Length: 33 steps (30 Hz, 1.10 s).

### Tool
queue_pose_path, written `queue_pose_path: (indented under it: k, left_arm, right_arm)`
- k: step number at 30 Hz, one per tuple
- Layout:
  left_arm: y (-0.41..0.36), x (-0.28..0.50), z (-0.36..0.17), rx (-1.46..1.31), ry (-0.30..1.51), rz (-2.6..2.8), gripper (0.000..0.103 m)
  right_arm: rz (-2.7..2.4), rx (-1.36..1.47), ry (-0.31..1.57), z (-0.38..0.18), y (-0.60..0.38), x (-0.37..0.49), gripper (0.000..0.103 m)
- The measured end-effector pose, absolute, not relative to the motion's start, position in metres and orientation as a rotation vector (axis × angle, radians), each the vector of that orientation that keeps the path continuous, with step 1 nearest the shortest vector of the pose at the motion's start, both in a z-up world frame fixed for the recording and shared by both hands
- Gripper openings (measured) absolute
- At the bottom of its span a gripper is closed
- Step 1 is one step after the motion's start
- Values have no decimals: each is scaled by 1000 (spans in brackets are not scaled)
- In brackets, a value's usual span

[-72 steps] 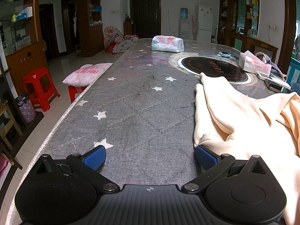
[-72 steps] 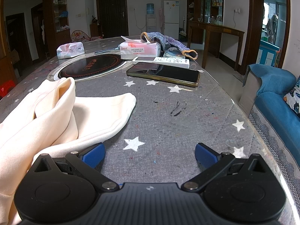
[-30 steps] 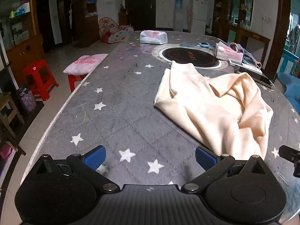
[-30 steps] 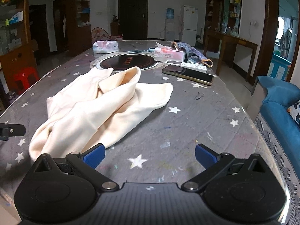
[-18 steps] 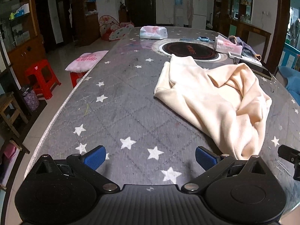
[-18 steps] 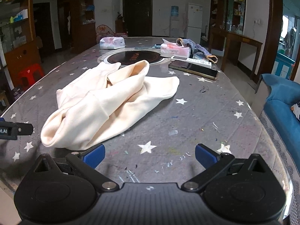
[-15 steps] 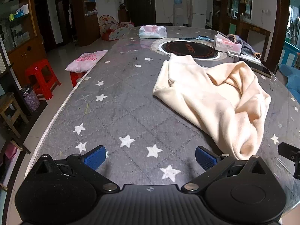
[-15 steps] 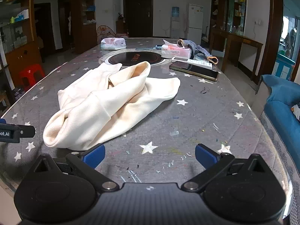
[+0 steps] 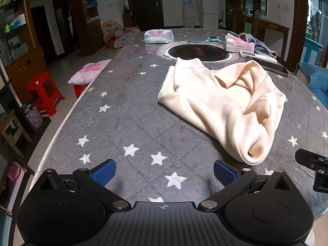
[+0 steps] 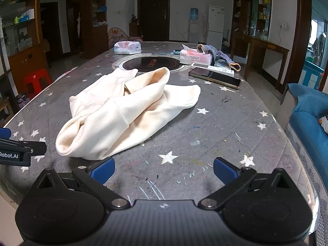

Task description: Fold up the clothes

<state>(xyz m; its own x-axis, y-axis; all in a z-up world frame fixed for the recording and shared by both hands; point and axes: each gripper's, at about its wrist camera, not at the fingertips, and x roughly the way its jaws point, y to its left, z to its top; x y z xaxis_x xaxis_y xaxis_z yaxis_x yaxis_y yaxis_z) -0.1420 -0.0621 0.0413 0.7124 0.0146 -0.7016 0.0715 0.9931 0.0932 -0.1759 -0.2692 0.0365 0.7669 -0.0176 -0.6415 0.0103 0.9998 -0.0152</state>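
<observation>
Both grippers, left (image 9: 163,172) and right (image 10: 163,170), spread wide, pulled back toward near table (image 9: 127,127) edge; cream garment (image 9: 221,104) released, crumpled, unfolded.

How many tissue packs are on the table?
2. A white-and-pink tissue pack sits at the far end of the table, left of the round cooktop. A pink tissue box sits right of it, beside the remote. None seems hidden.

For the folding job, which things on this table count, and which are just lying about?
Belongs to the job:
cream garment, crumpled on the table
left gripper, open
right gripper, open

Just lying about:
phone
remote control
tissue box
wipes pack
induction hob
knitted cloth
</observation>
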Motion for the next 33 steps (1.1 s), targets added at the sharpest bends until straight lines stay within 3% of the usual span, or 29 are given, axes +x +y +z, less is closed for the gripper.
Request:
queue_pose_path:
  k: [33]
  left_arm:
    - [-70,-137,40,149,786,-47,103]
  right_arm:
    - [21,-39,701,39,-259,-169,103]
